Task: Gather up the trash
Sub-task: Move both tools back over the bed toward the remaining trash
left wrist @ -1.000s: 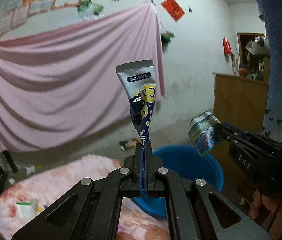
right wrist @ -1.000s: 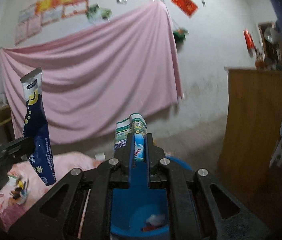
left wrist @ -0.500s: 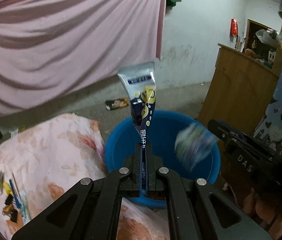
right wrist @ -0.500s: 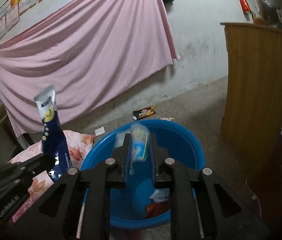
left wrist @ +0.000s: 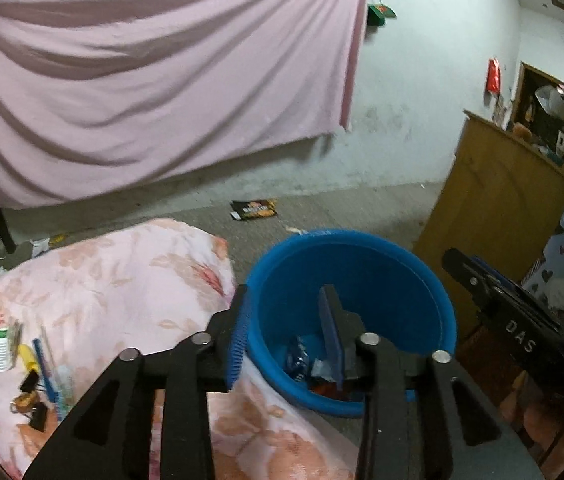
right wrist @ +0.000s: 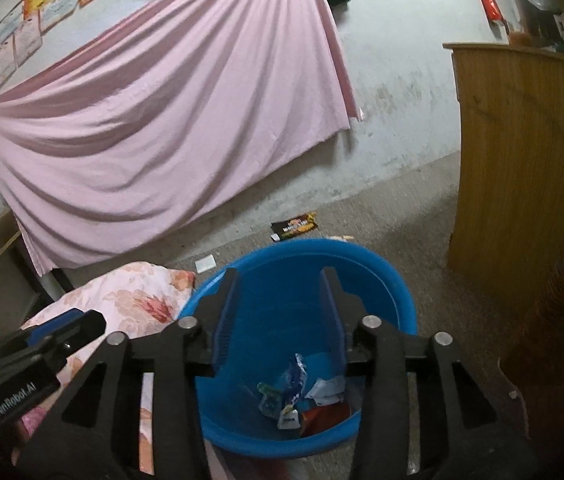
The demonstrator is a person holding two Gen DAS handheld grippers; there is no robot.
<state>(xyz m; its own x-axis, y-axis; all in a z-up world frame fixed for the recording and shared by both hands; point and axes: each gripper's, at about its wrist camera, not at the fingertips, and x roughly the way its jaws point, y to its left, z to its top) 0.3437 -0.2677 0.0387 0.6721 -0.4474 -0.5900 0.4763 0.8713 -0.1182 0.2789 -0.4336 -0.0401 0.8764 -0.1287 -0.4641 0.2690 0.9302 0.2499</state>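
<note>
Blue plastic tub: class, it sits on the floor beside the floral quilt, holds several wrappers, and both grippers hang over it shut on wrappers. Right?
Not quite. Both wrist views show the left gripper and right gripper open and empty over the blue plastic tub. Their jaws have just been opening; the wrappers lie inside. The rest stands.

The right gripper (right wrist: 277, 316) hung over the round blue plastic basin (right wrist: 398, 292), its jaws having just been opening, parted with nothing between them. Down in the basin lay crumpled wrappers (right wrist: 298, 392), white, green, blue and red. At lower left the black tip of the left gripper (right wrist: 61, 334) poked in above the pink floral quilt (right wrist: 133, 296). A black-and-orange packet (right wrist: 294, 226) lay on the grey floor beyond the rim.
</note>
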